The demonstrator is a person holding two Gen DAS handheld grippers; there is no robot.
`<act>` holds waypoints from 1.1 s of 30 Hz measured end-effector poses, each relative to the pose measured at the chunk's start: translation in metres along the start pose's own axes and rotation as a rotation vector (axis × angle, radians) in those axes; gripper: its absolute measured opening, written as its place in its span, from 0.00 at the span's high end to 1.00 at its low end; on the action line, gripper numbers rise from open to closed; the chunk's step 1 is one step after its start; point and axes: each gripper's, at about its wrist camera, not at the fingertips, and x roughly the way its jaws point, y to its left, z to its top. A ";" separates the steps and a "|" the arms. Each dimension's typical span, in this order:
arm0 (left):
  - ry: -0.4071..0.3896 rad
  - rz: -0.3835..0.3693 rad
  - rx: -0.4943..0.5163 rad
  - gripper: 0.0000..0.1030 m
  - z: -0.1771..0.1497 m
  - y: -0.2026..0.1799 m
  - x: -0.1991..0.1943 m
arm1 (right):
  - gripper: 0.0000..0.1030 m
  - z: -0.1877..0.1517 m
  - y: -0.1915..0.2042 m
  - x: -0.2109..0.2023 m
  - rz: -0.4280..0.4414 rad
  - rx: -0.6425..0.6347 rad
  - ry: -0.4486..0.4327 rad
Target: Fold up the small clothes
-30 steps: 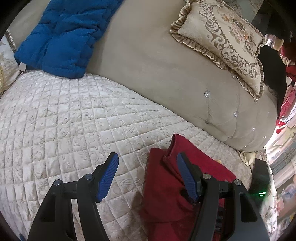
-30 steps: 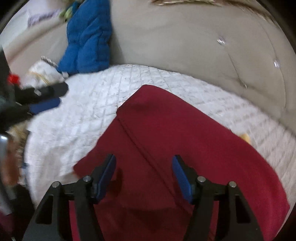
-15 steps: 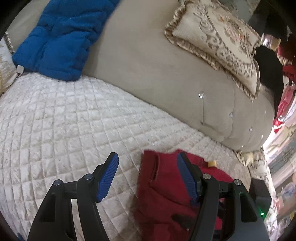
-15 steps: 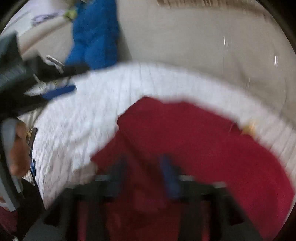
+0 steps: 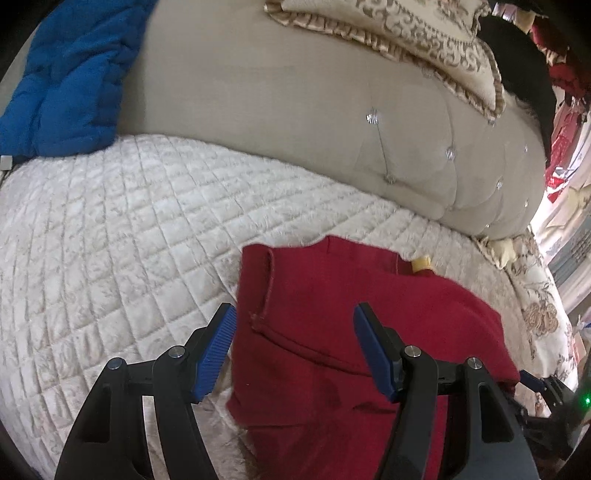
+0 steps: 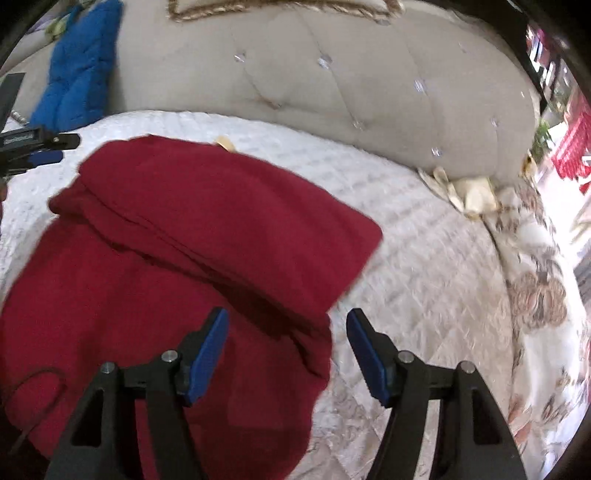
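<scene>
**Fold laid over, both tongs now free**

Compared with a second ago, the red garment (image 6: 177,266) lies doubled on the quilted seat cover (image 5: 110,229), one layer folded over another. The left gripper (image 5: 291,350) and right gripper (image 6: 286,350) both gape wide, holding nothing. Count: one garment, two grippers, one blue jacket (image 5: 70,81), one embroidered cushion (image 5: 406,40).

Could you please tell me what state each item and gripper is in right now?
red garment: partly folded, one layer lying over another, flat on the quilt.
left gripper: open, empty, over the garment's left edge.
right gripper: open, empty, at the garment's right edge.
quilted cover: spread flat.
blue jacket: draped against the backrest.
patterned cushion: leaning on the backrest.
</scene>
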 end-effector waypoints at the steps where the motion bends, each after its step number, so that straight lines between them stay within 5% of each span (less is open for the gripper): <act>1: 0.010 0.002 0.009 0.57 -0.002 -0.003 0.004 | 0.78 -0.001 -0.004 0.003 -0.017 0.007 -0.009; 2: 0.025 0.008 0.023 0.57 -0.004 -0.006 0.010 | 0.89 0.000 -0.007 0.006 -0.041 0.023 -0.009; 4: 0.072 0.037 0.046 0.57 -0.011 -0.012 0.021 | 0.90 -0.005 -0.016 -0.004 0.004 0.092 -0.023; 7: 0.166 0.070 0.058 0.57 -0.022 -0.015 0.038 | 0.91 -0.016 -0.026 -0.013 -0.059 0.086 -0.013; 11: 0.154 0.096 0.103 0.57 -0.026 -0.023 0.035 | 0.91 -0.032 -0.038 -0.008 -0.014 0.132 0.043; 16: 0.138 0.048 0.062 0.57 -0.022 -0.016 0.022 | 0.57 -0.026 -0.054 -0.046 0.090 0.234 0.019; 20: 0.091 0.020 0.041 0.57 -0.015 -0.019 0.015 | 0.47 0.002 -0.047 -0.058 0.177 0.302 -0.082; 23: 0.093 0.026 0.056 0.57 -0.016 -0.022 0.019 | 0.50 0.025 -0.025 -0.023 0.163 0.265 -0.073; 25: 0.109 0.060 0.068 0.57 -0.017 -0.022 0.027 | 0.80 0.029 -0.016 0.008 0.121 0.225 -0.017; 27: 0.141 0.095 0.068 0.57 -0.019 -0.019 0.035 | 0.82 0.018 -0.018 0.029 0.087 0.221 0.040; 33: 0.142 0.111 0.072 0.57 -0.022 -0.021 0.039 | 0.78 0.008 -0.038 0.016 0.160 0.321 -0.002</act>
